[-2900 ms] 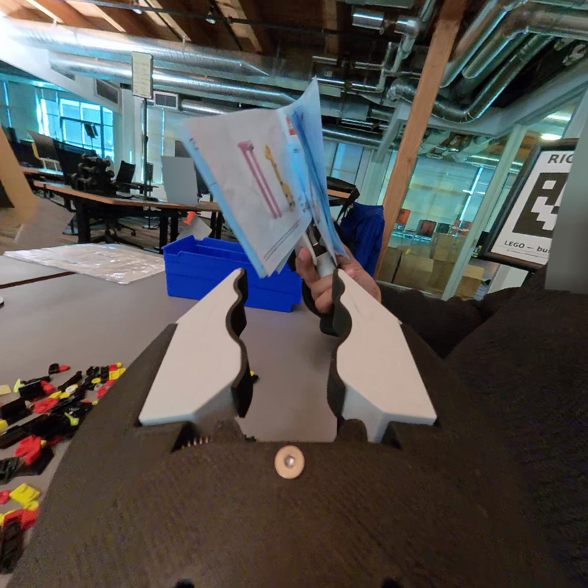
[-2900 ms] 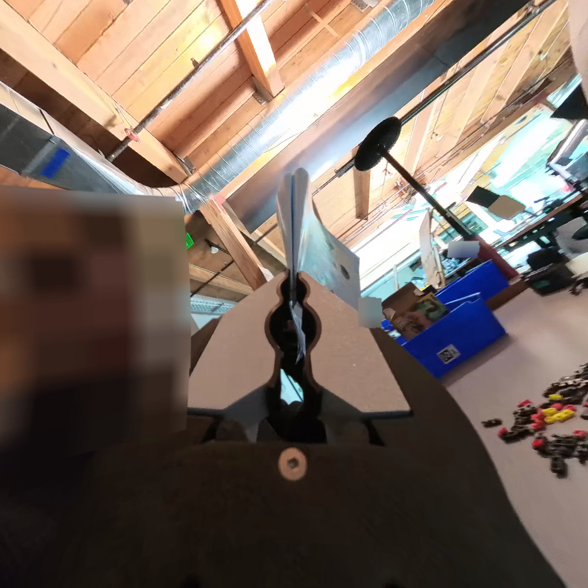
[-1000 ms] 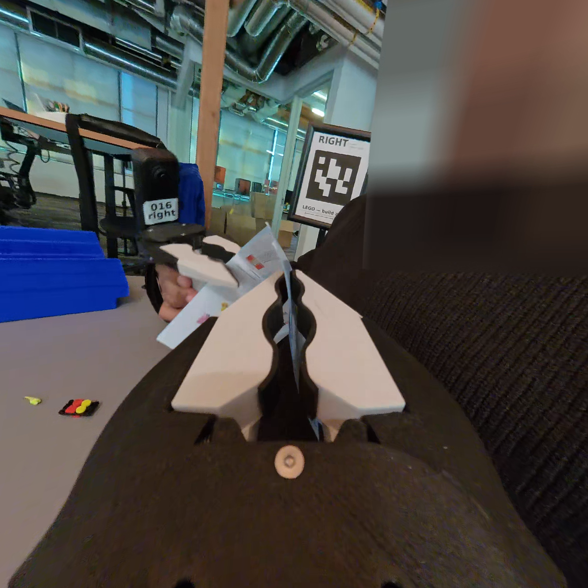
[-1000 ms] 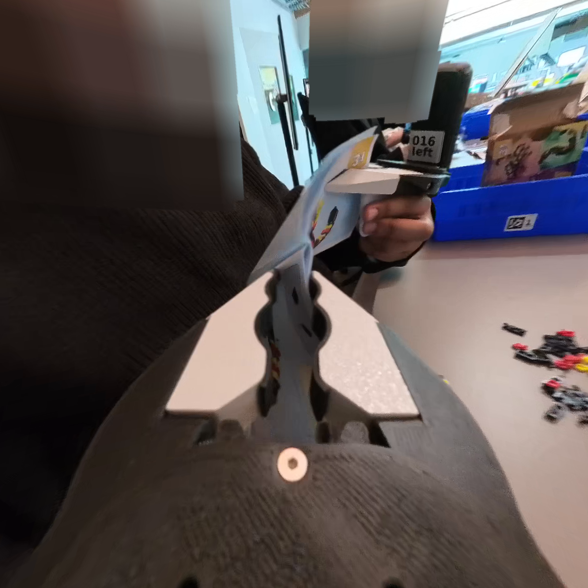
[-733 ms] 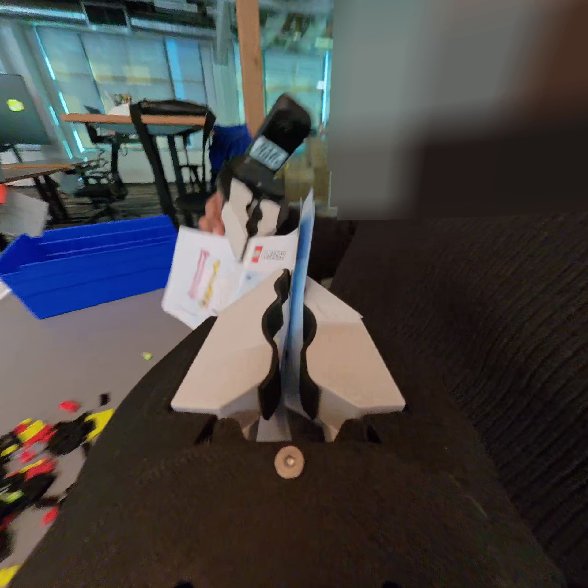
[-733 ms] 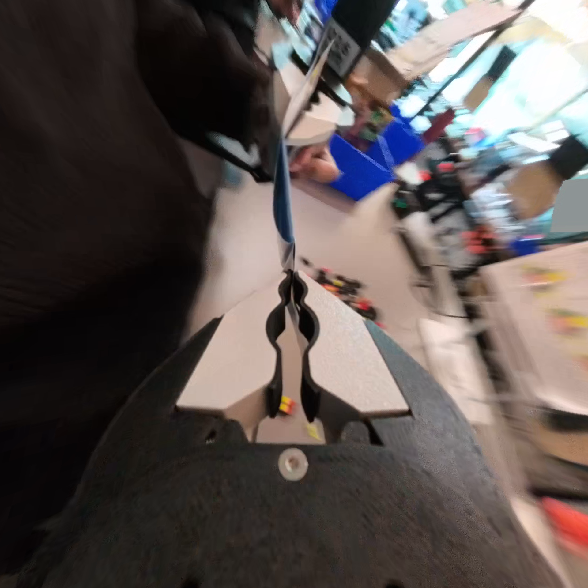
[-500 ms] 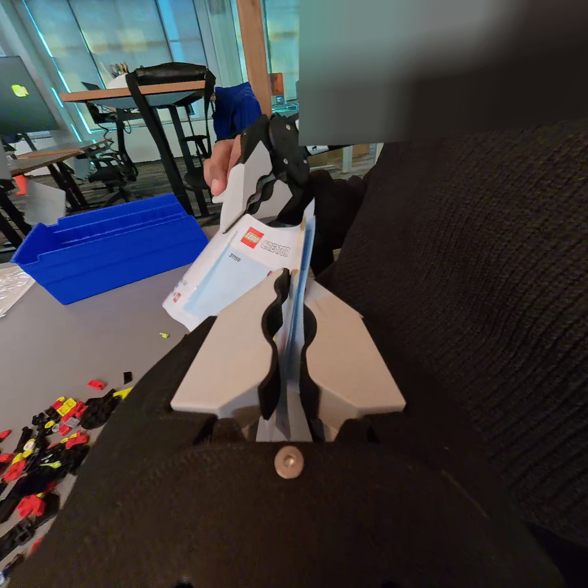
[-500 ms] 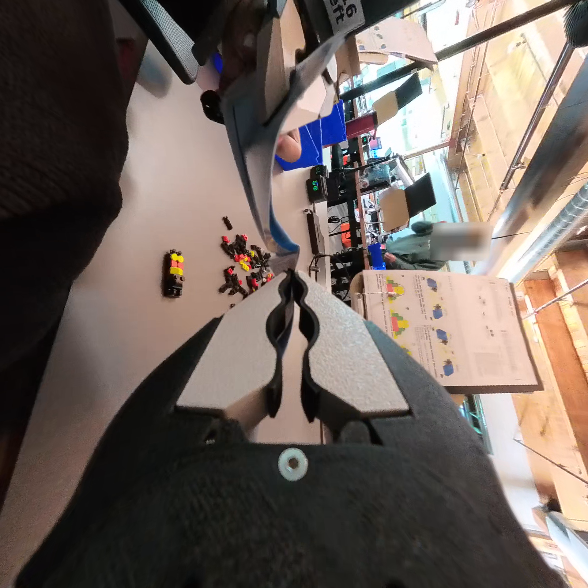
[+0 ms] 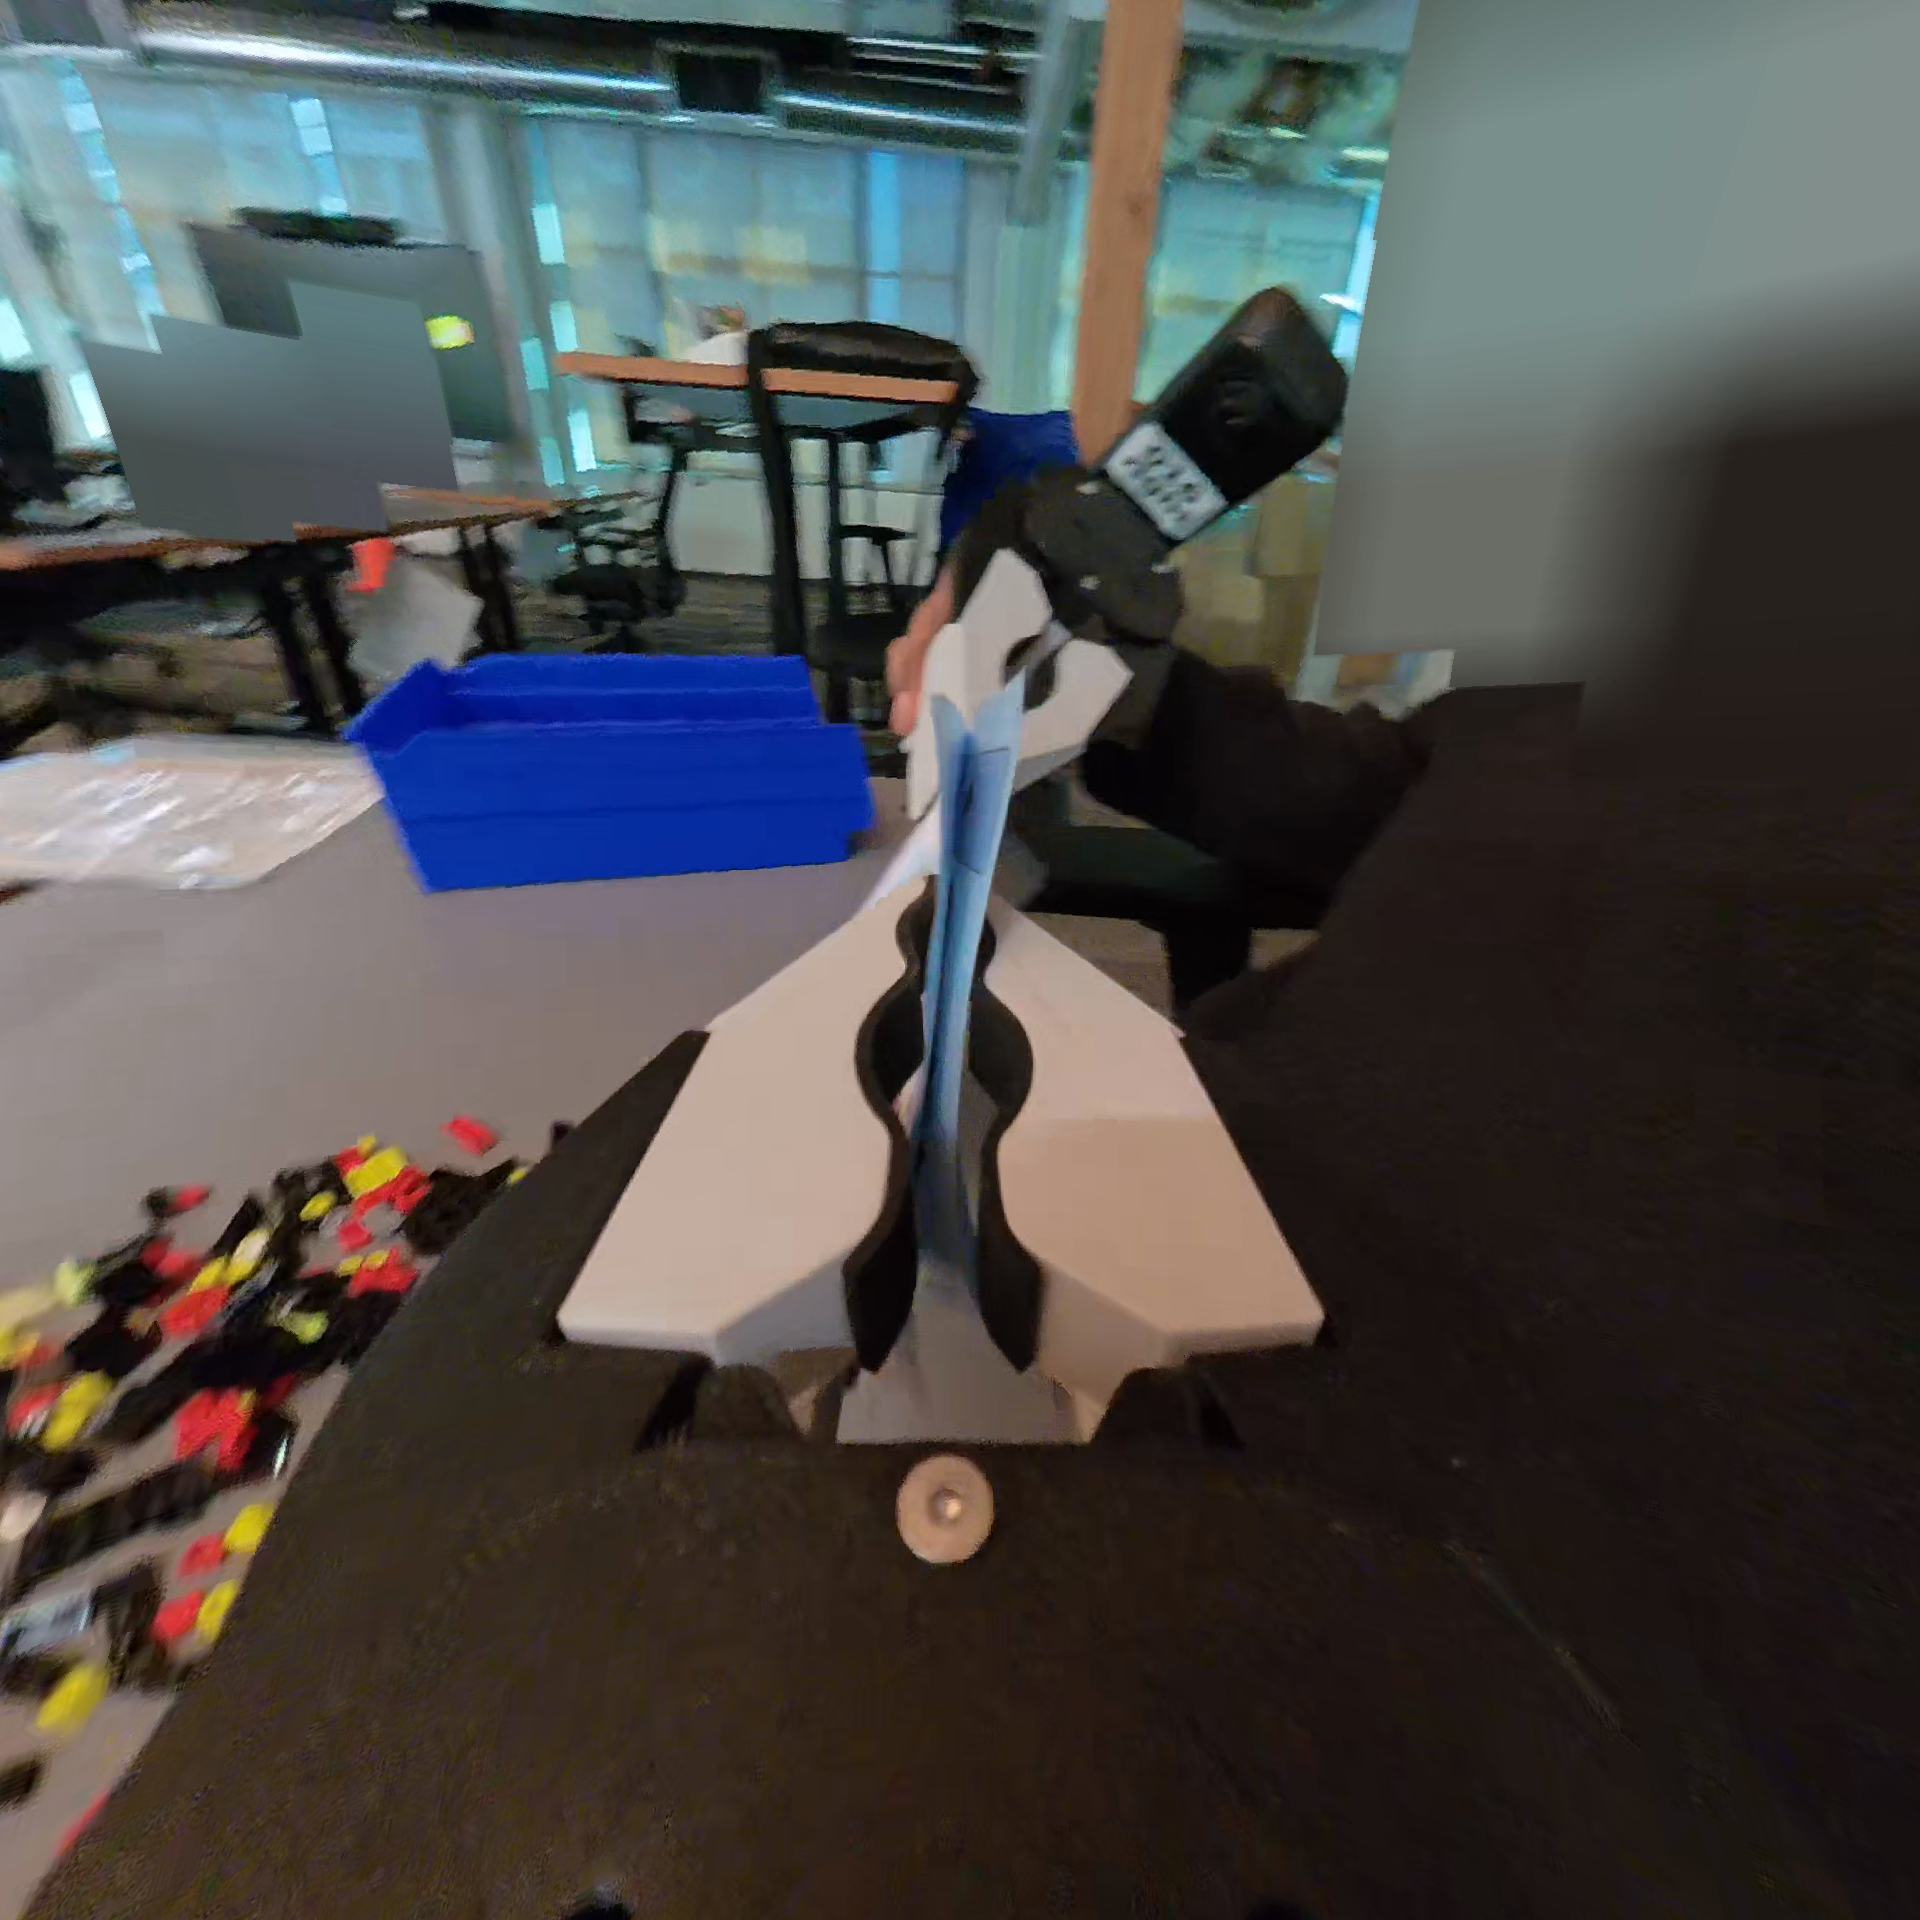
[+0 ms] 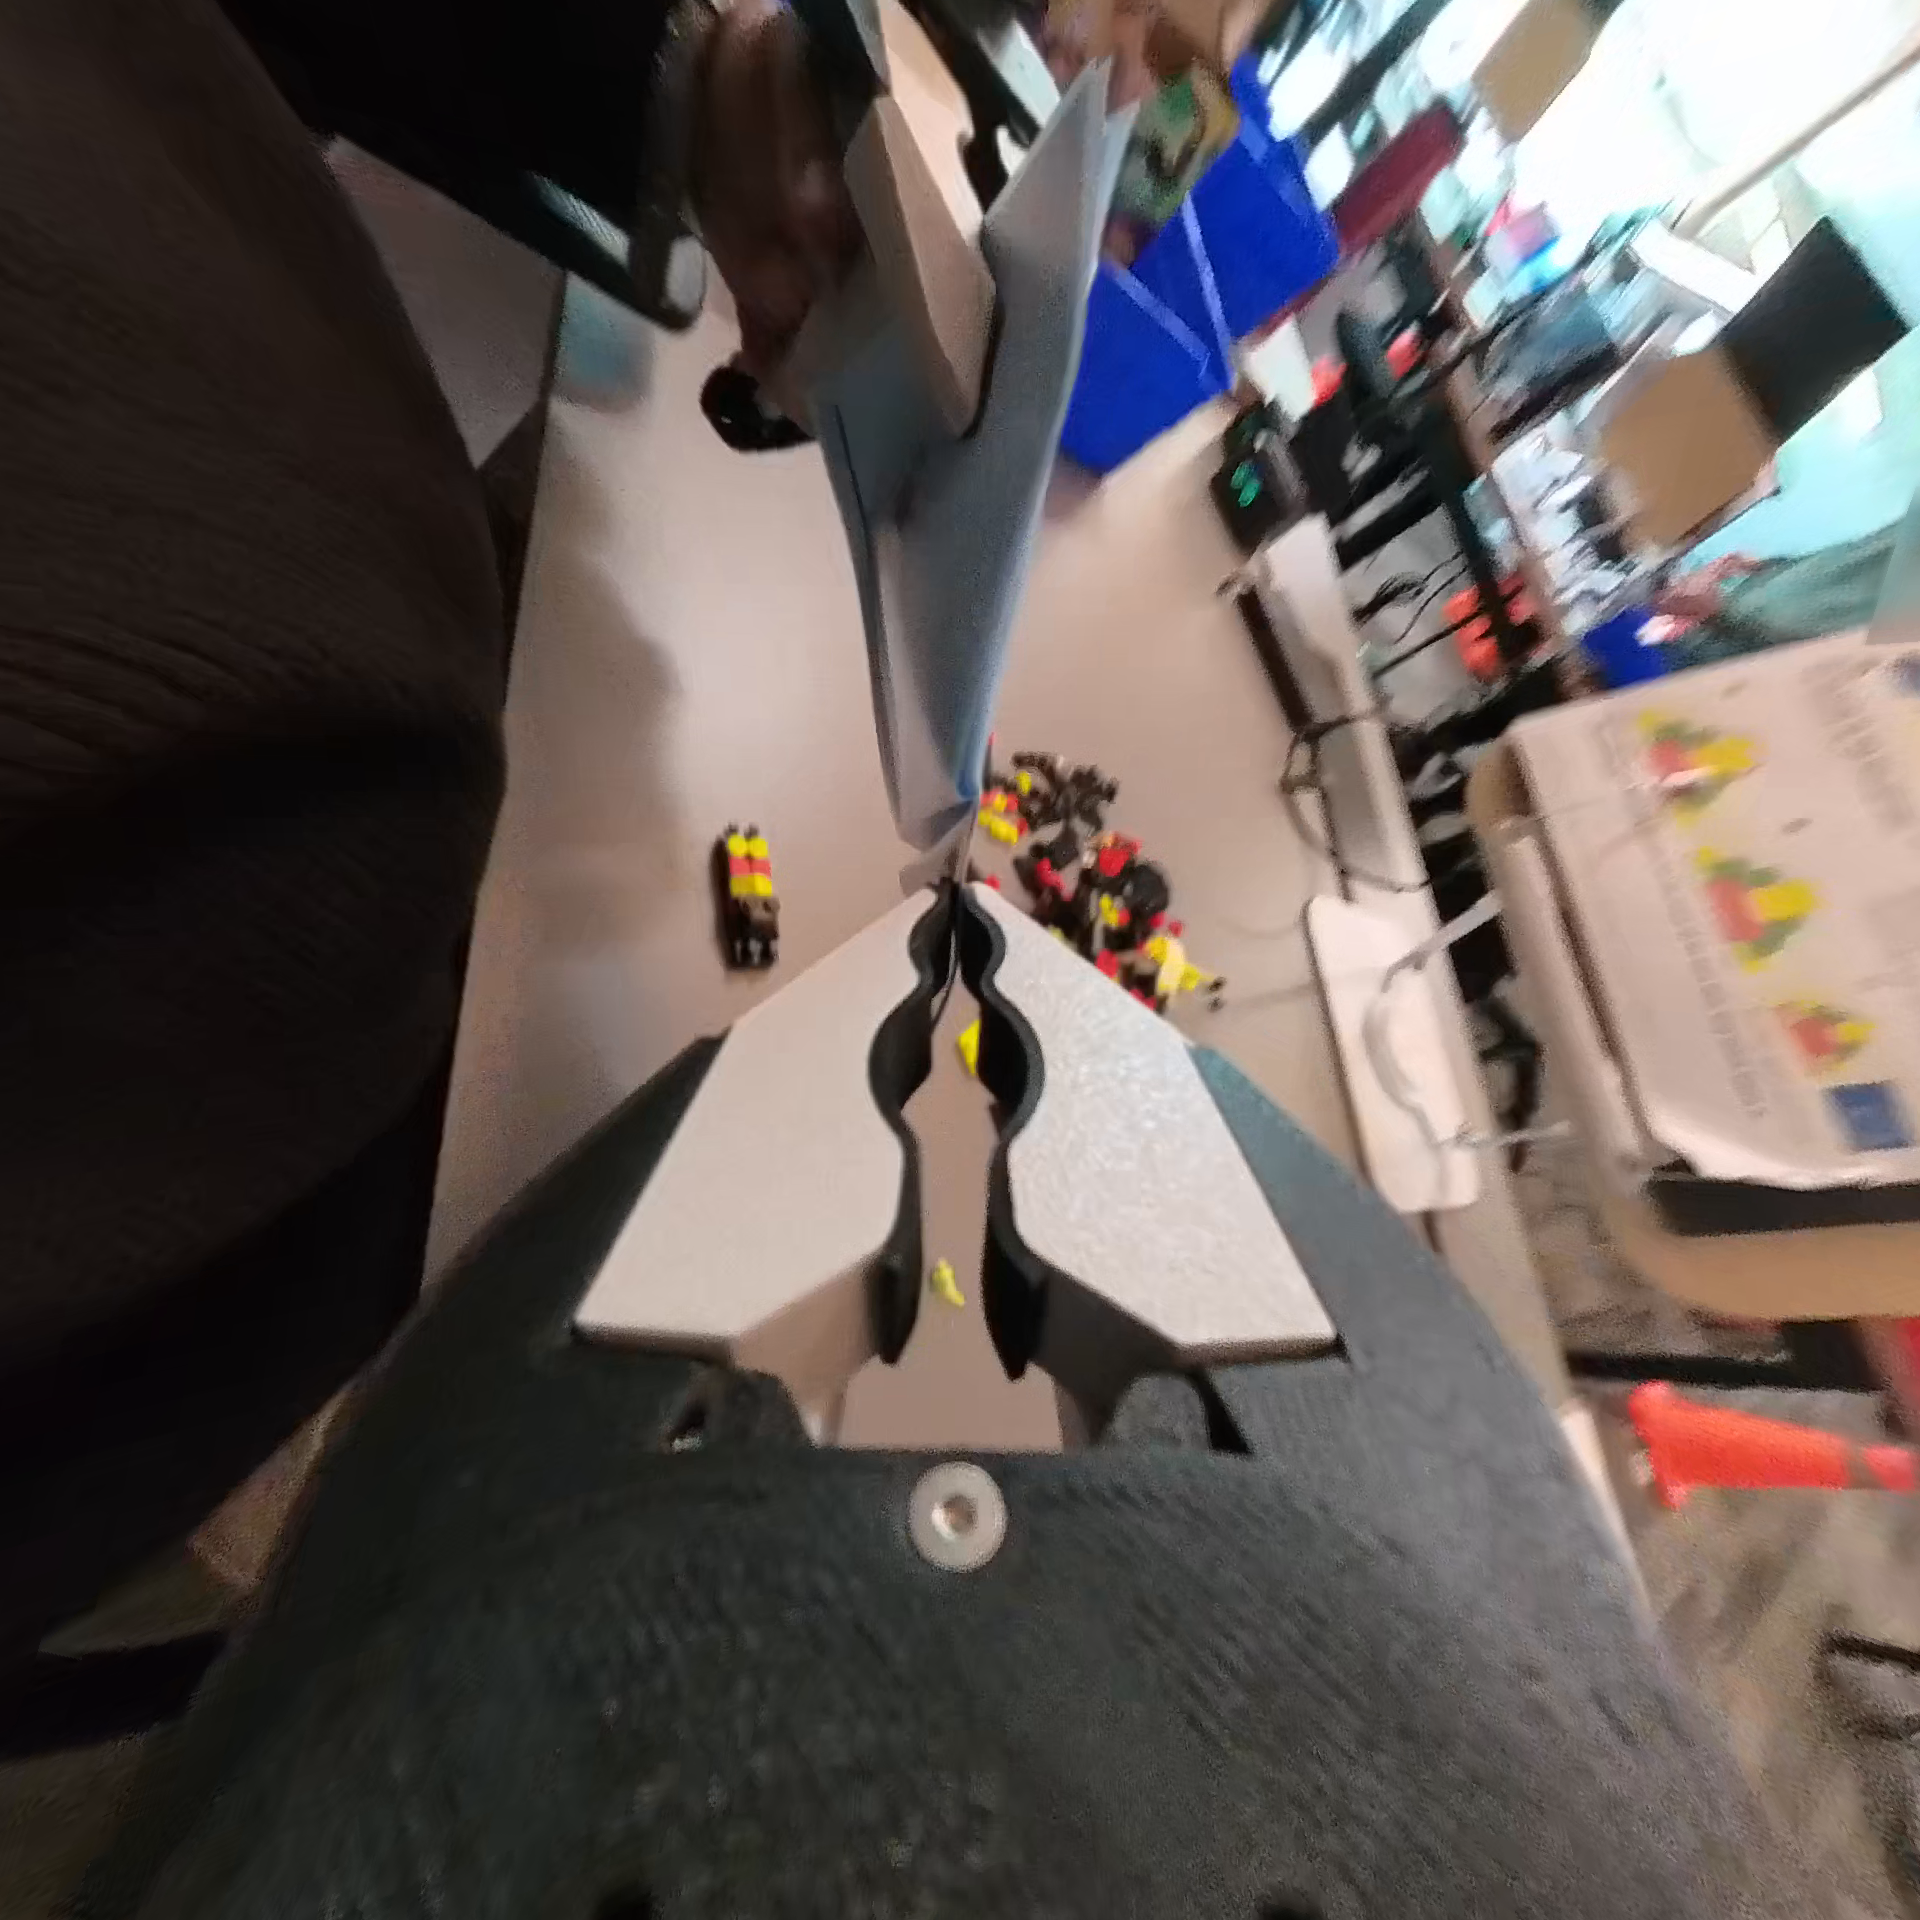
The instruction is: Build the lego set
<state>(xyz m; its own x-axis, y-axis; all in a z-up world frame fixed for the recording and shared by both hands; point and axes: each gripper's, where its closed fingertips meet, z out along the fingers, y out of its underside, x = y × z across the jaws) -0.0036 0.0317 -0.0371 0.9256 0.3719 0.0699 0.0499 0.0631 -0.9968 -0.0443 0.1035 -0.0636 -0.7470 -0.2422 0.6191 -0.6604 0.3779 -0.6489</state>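
While the instruction booklet (image 9: 961, 935) is pinched by both the left gripper (image 9: 954, 914) and right gripper (image 10: 954, 896), pages should be parted gently, avoiding tears, above the worktop (image 9: 312, 987)

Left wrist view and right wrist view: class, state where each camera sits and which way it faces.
Left wrist view: on the left gripper, facing a blue plastic bin; dark sleeve shows.
Right wrist view: on the right gripper, rolled sideways, facing the grey table.
Shared: the light-blue paper instruction booklet, gripped by both jaws, and loose red, yellow and black bricks.
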